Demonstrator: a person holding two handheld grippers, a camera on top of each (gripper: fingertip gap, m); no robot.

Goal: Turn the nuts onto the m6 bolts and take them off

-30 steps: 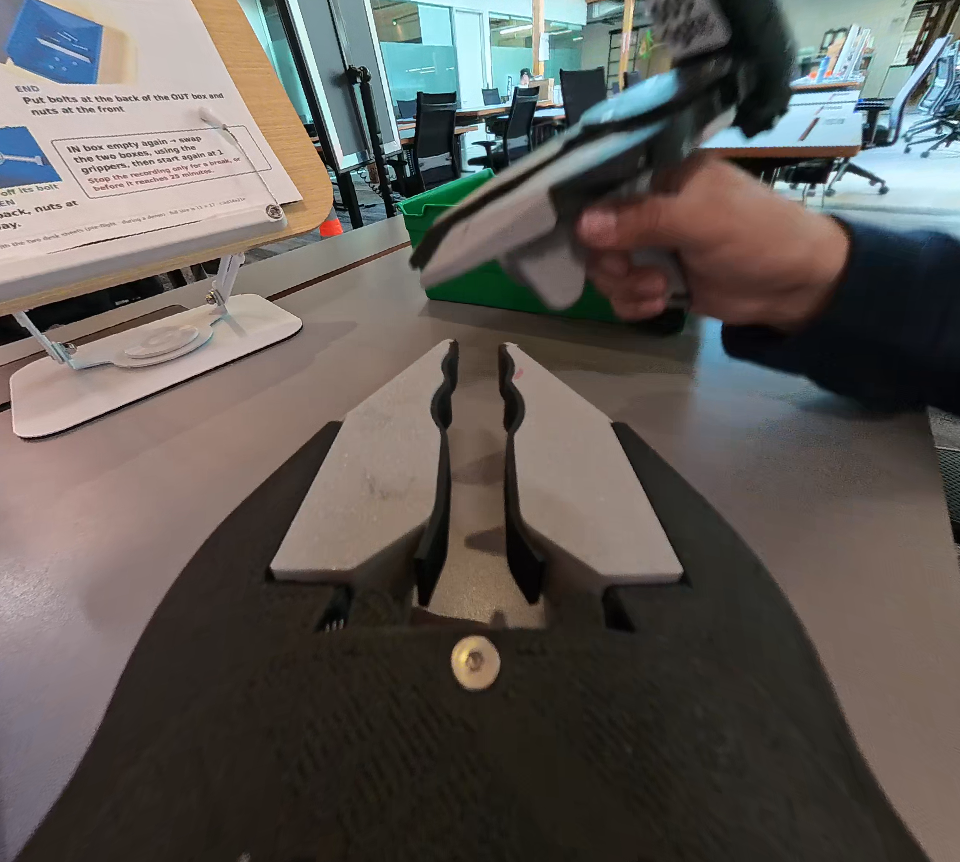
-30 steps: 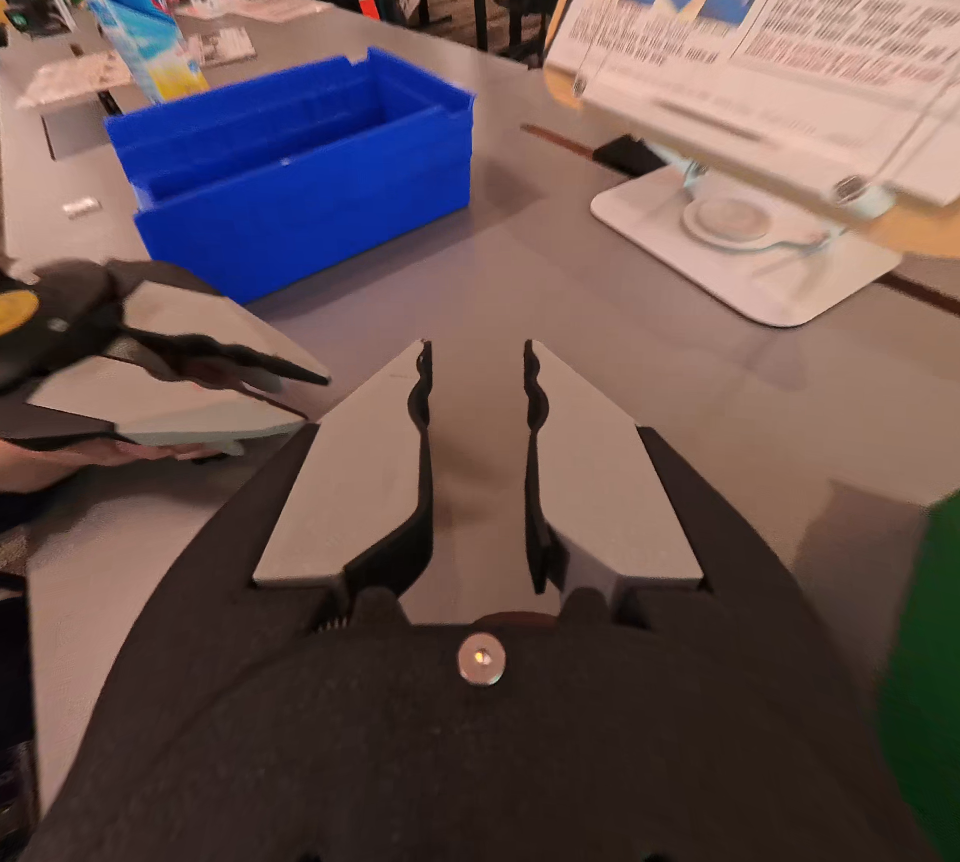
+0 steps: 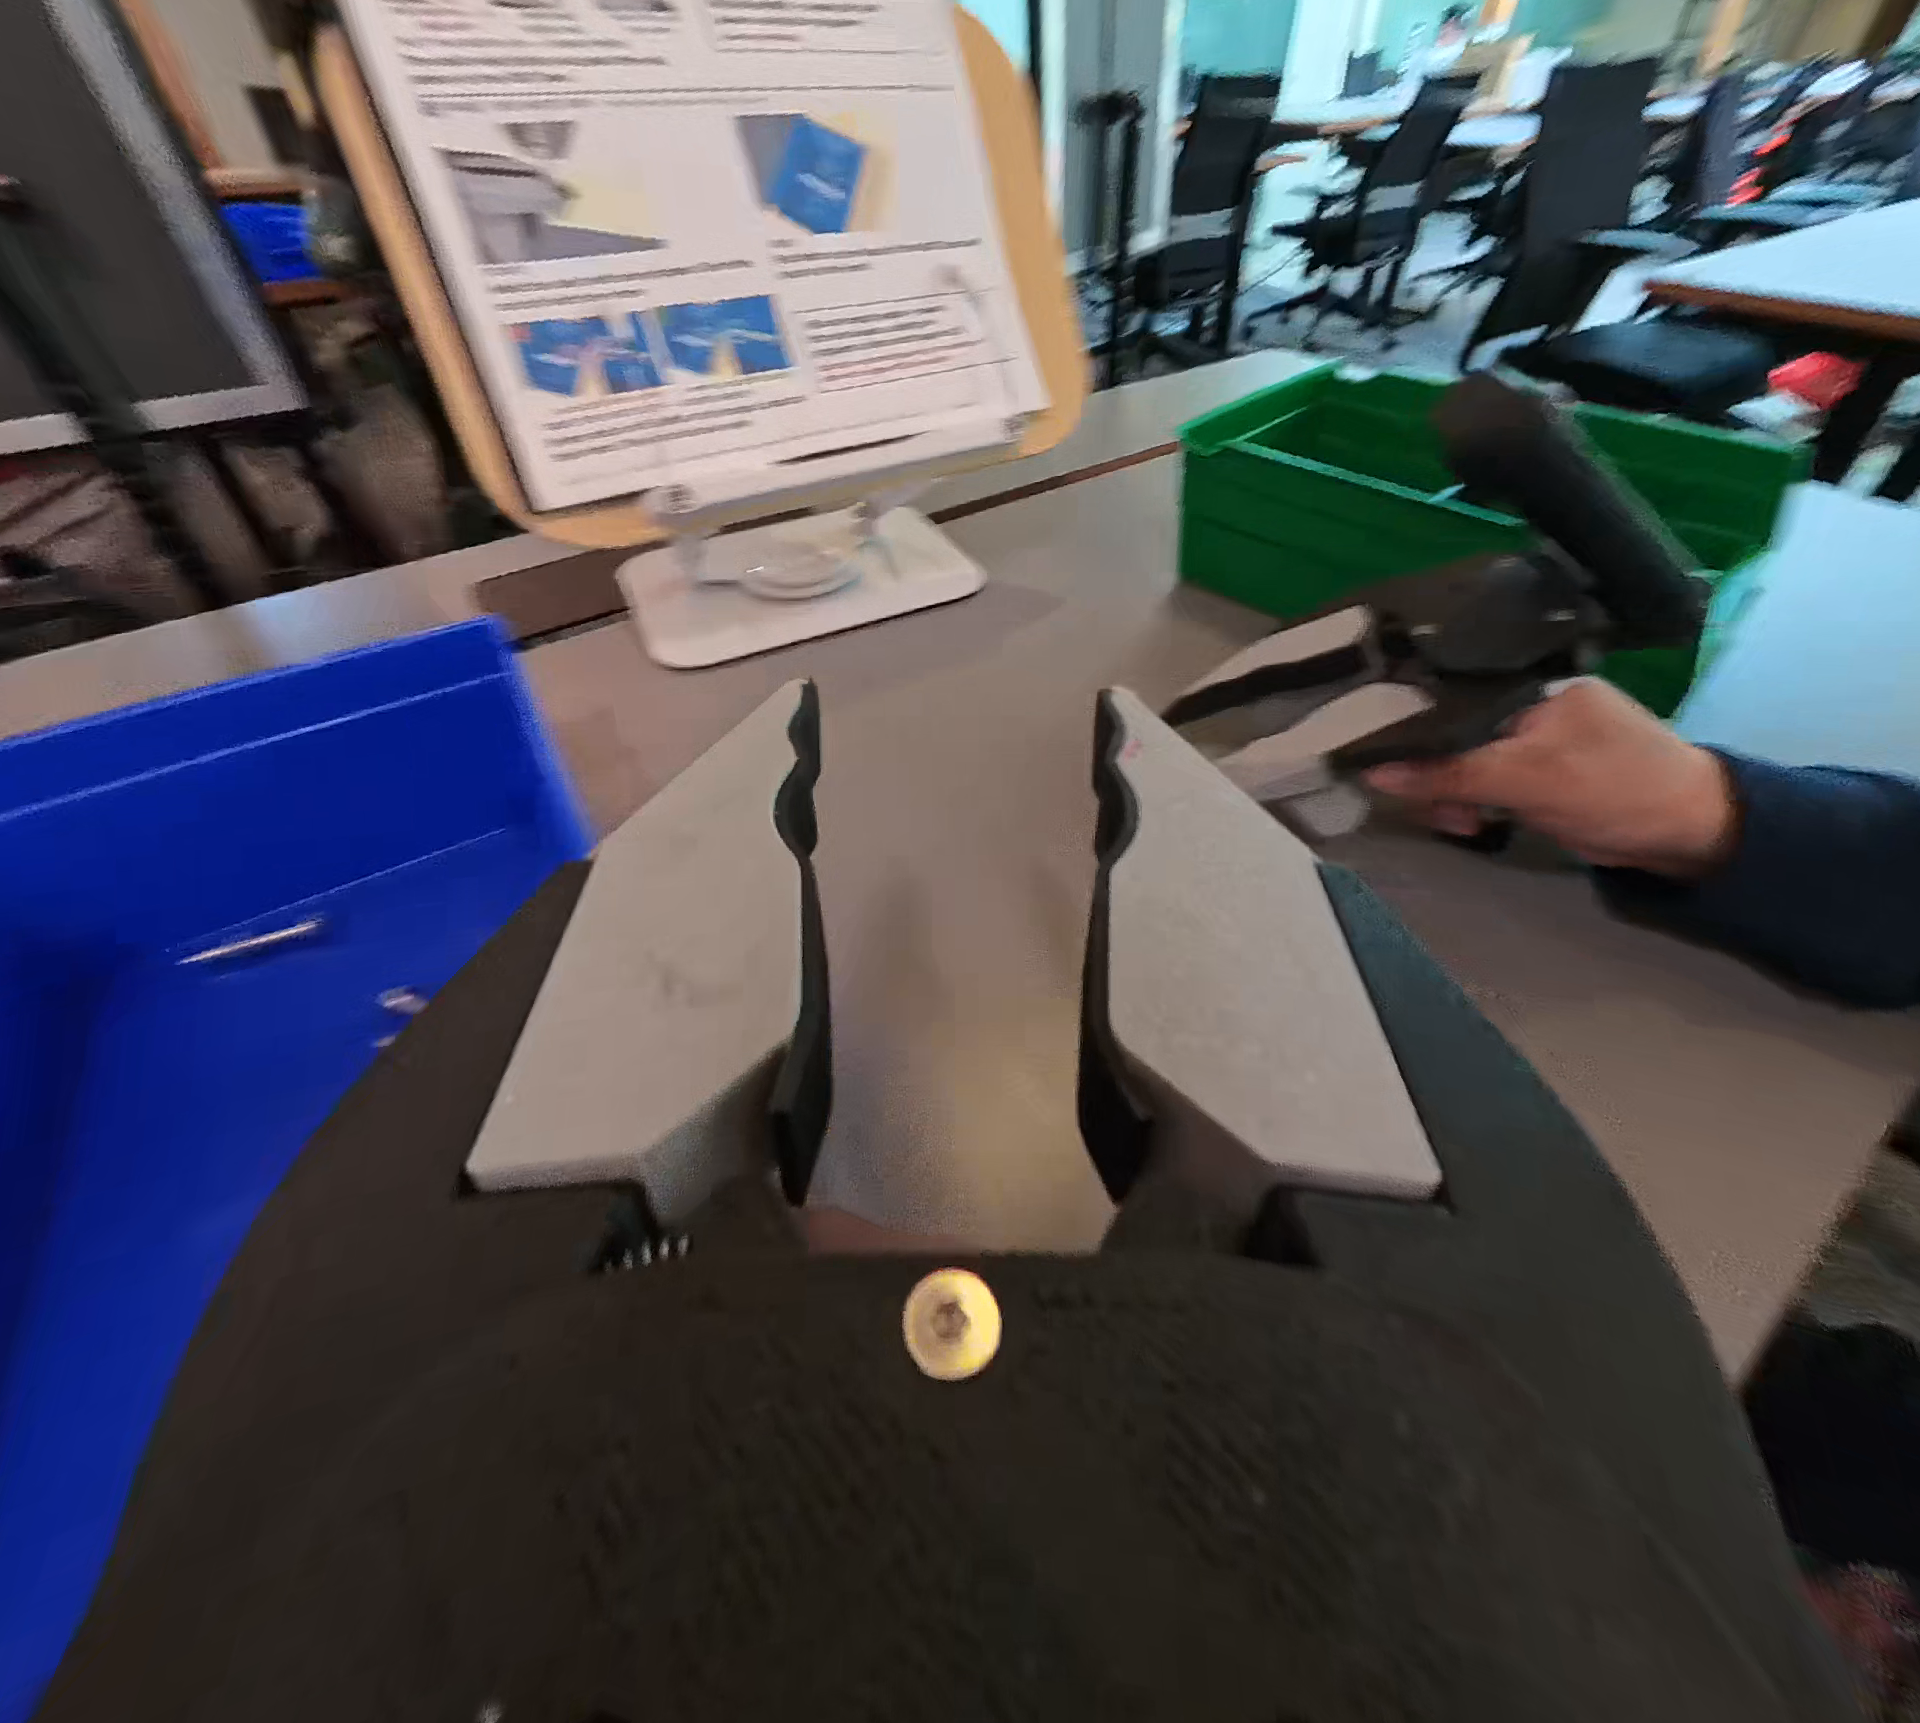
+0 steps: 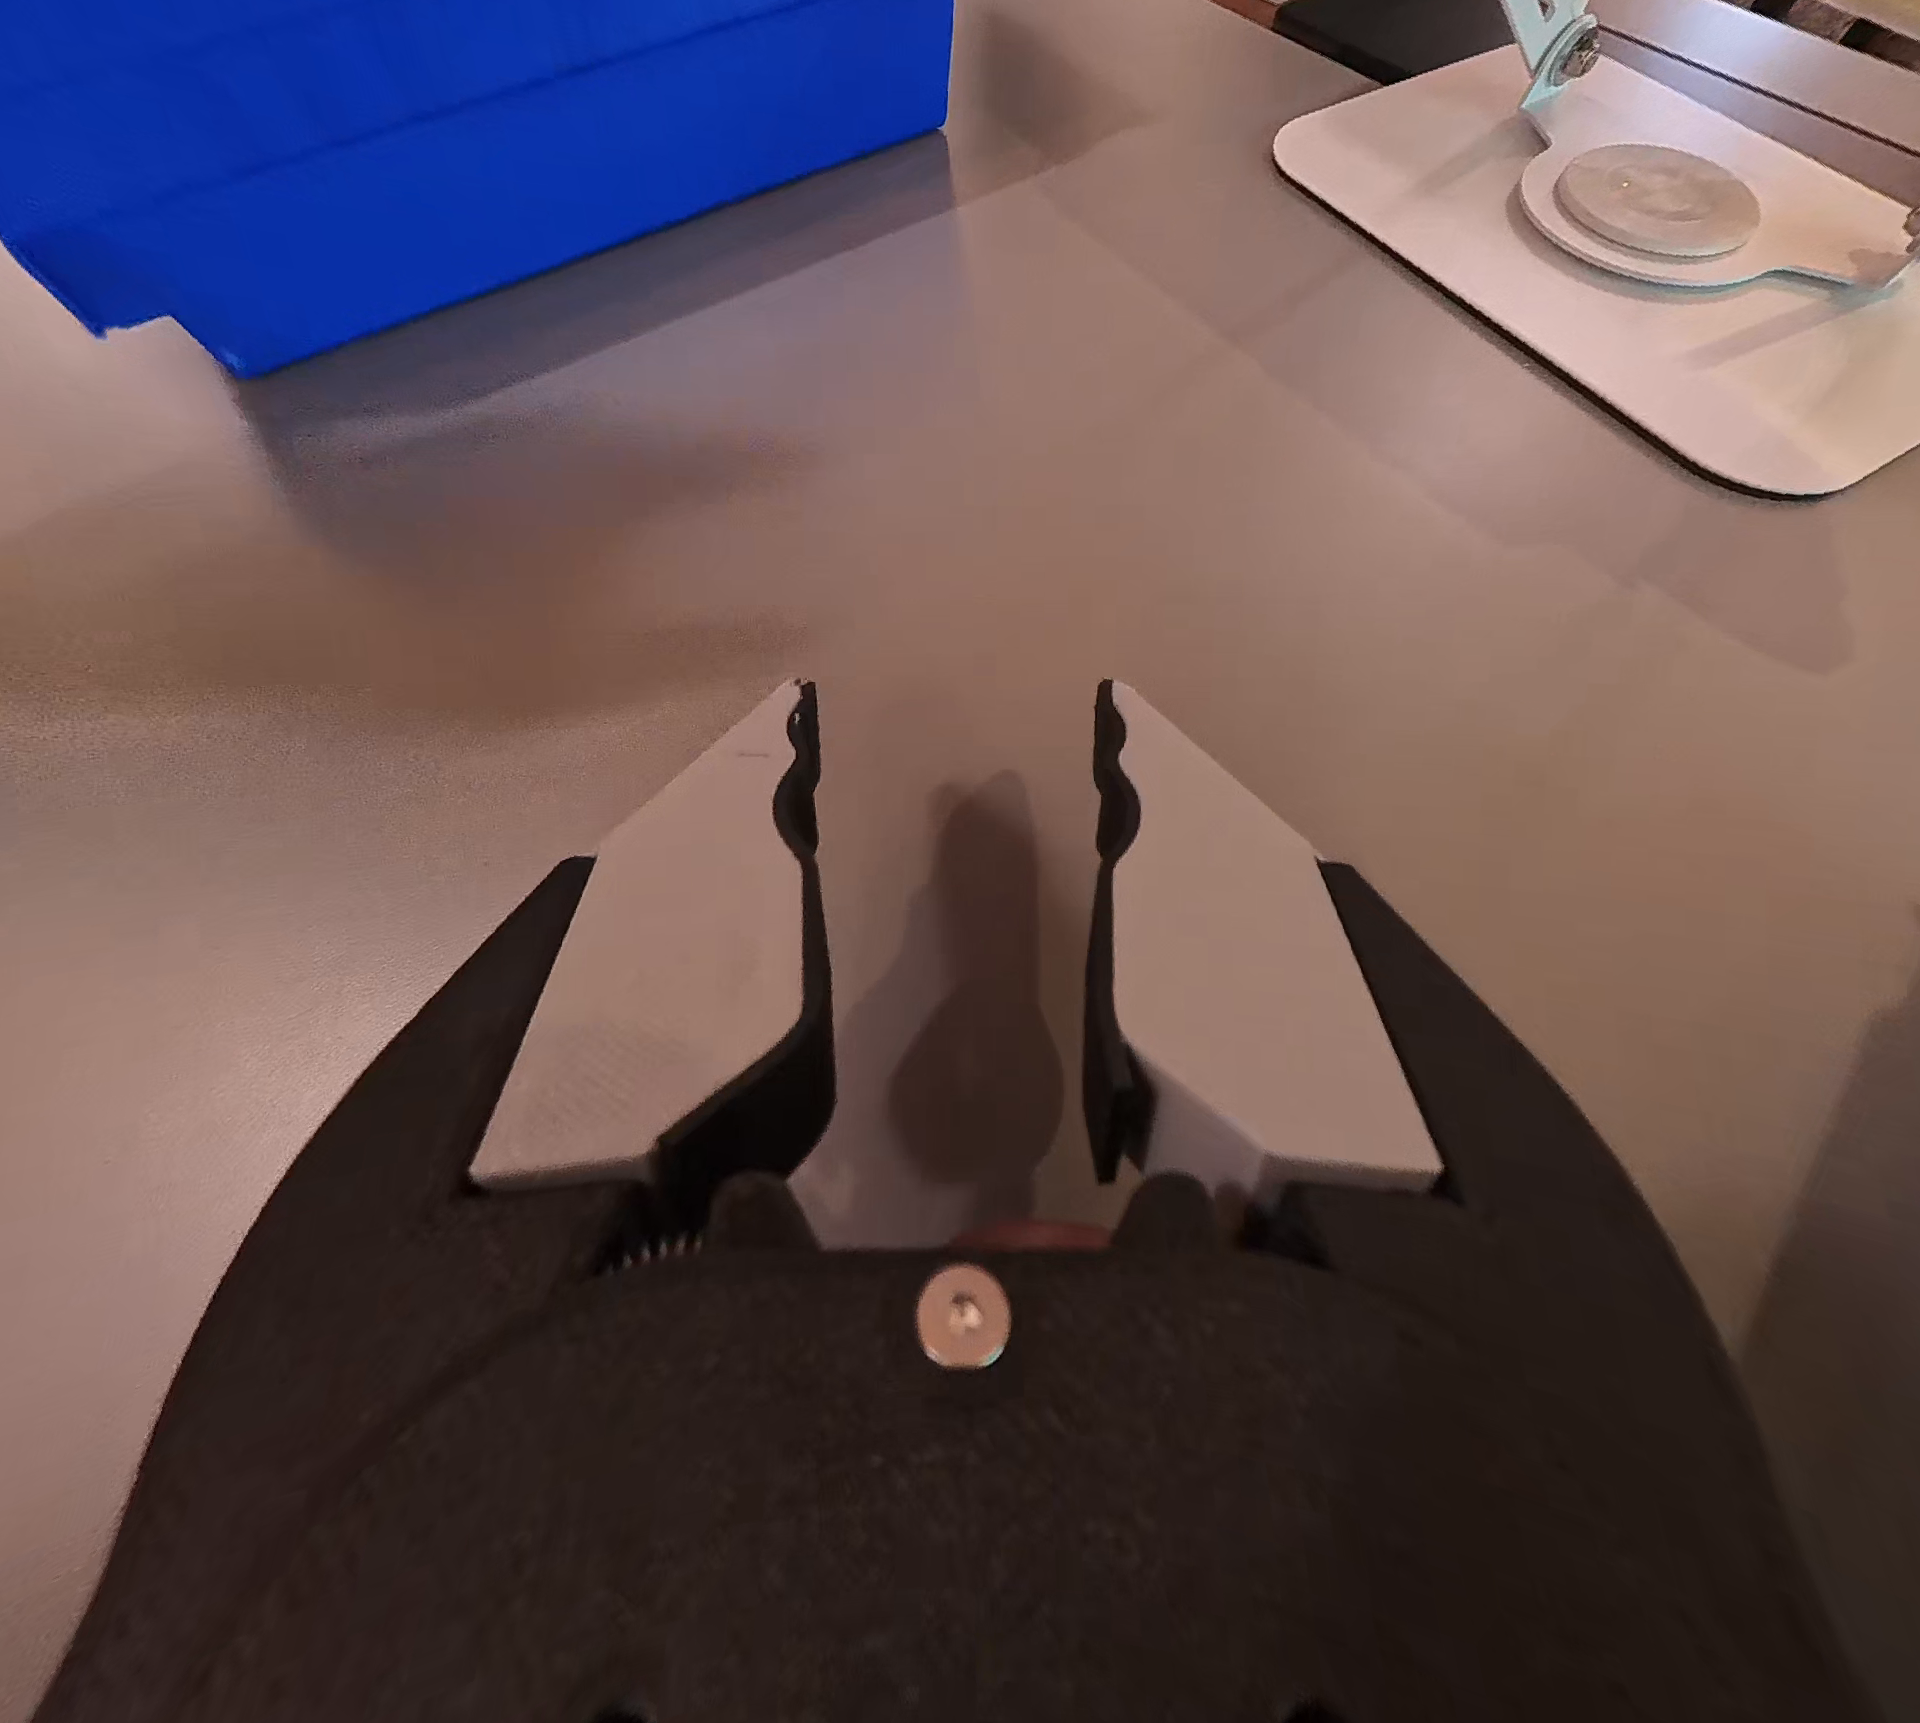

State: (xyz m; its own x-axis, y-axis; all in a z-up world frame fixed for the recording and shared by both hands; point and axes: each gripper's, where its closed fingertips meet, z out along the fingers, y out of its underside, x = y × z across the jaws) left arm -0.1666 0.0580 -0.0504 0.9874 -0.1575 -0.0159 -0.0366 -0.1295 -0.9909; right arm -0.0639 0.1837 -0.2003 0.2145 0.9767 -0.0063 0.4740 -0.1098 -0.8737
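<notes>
Left wrist view: matte grey wedge-fingered left tool, agape, empty.

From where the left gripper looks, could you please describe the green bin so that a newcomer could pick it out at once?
Start at the grey table and find the propped instruction sheet on its white stand near the far edge. To the right of that stand sits the green bin, behind the right gripper held in a hand. It is the only green container; the blue bin stands at the left.
</notes>
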